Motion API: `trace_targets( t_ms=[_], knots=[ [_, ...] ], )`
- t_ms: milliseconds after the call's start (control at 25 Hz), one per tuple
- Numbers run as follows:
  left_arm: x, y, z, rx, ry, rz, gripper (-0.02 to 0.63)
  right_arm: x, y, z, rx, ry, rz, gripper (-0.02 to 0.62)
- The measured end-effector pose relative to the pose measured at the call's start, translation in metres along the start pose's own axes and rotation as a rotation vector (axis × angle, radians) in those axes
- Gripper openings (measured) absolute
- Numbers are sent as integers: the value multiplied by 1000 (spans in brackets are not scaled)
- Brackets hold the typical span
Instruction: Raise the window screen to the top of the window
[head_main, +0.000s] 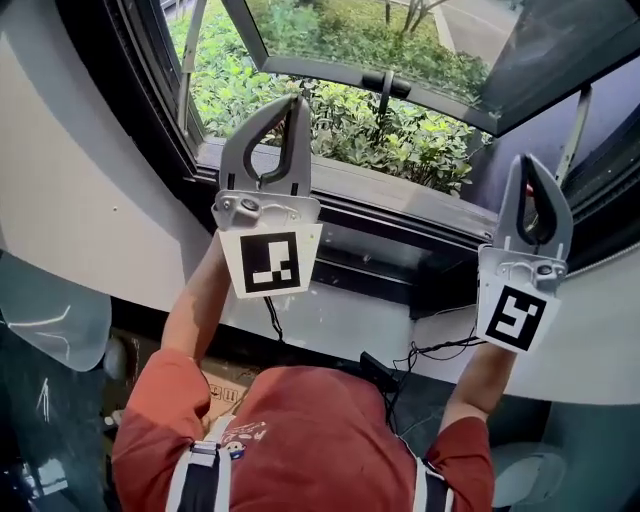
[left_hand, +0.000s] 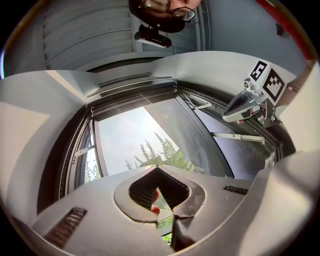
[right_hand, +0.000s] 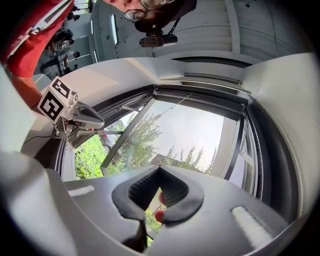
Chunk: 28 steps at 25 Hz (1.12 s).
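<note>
I see a dark-framed window (head_main: 385, 210) with its glass sash (head_main: 400, 35) swung outward over green bushes. No screen mesh shows across the opening; a pale strip (left_hand: 125, 80) runs along the top of the frame, also seen in the right gripper view as the strip (right_hand: 210, 82). My left gripper (head_main: 296, 100) is raised before the lower left of the opening, shut and empty. My right gripper (head_main: 527, 160) is up at the lower right corner, also shut with nothing in it. Each gripper view looks up at sky through closed jaw tips: left gripper (left_hand: 157, 167), right gripper (right_hand: 160, 167).
A black handle (head_main: 385, 85) sits on the sash's lower rail, and a metal stay arm (head_main: 575, 120) props it at the right. Black cables (head_main: 425, 350) hang along the white wall below the sill. A cardboard box (head_main: 225, 385) and a translucent plastic piece (head_main: 50, 315) lie low at left.
</note>
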<state>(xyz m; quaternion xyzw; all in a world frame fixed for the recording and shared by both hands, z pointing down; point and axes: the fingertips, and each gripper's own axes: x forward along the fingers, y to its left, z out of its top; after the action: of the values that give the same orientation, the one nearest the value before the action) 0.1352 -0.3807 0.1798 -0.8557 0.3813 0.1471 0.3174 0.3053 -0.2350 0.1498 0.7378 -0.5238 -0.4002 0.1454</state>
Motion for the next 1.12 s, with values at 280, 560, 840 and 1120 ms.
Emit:
trace_targets(
  t_ms=[280, 560, 840, 1120],
  knots=[
    [-37, -21, -33, -73, 46, -20, 5, -49, 45, -54, 155, 125, 51, 9],
    [-94, -72, -106, -224, 259, -111, 6, -82, 95, -91, 344, 235, 37, 9],
    [-129, -88, -127, -345, 323, -103, 5, -112, 116, -108, 490, 250, 2, 9],
    [-159, -91, -143, -398, 340, -82, 5, -145, 147, -124, 583, 270, -69, 9]
  ],
)
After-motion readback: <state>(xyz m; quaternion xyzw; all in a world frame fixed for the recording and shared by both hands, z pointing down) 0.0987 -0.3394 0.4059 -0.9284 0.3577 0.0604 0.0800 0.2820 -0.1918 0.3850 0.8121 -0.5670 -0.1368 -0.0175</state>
